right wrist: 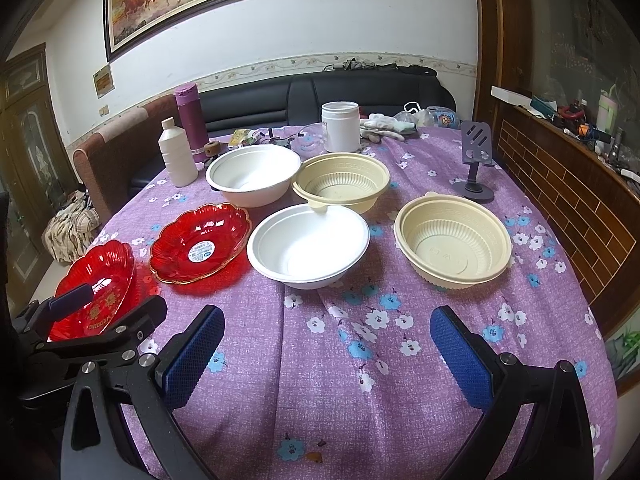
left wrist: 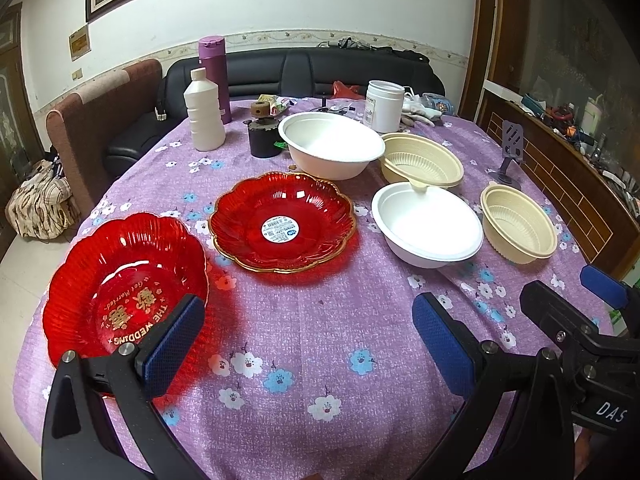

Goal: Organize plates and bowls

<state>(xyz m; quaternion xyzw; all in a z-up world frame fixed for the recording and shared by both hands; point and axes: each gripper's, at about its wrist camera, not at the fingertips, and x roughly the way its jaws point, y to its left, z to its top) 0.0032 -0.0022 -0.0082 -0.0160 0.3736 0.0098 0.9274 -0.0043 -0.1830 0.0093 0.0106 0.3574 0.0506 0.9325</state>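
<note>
- Left hand-held gripper [left wrist: 308, 344]: jaws spread wide, grasping nothing; we hold it low over the near edge of the tabletop [left wrist: 320, 320], its left pad overlapping the lettered red plate in the left wrist view, which we judge puts that plate first in reach.
- Right hand-held gripper [right wrist: 326, 354]: likewise released and empty, poised over bare cloth in front of the bowls.
- Lettered red plate [left wrist: 120, 280]: nearest the left edge, lying flat.
- Gold-rimmed red plate [left wrist: 282, 222]: just beside the first, sticker showing; like with like, so we judge the two are meant to stack.
- Near white bowl [right wrist: 308, 246] and far white bowl [right wrist: 254, 178]: upright, apart, same shape, likely to nest.
- Near cream bowl [right wrist: 454, 242] and far cream bowl [right wrist: 342, 180]: ribbed and upright; the far one's rim tab reaches over the near white bowl's rim.
- Beyond: white bottle [left wrist: 203, 114], purple flask [left wrist: 214, 76], white jar [left wrist: 385, 105], phone stand [right wrist: 476, 160], all kept behind the working area.
</note>
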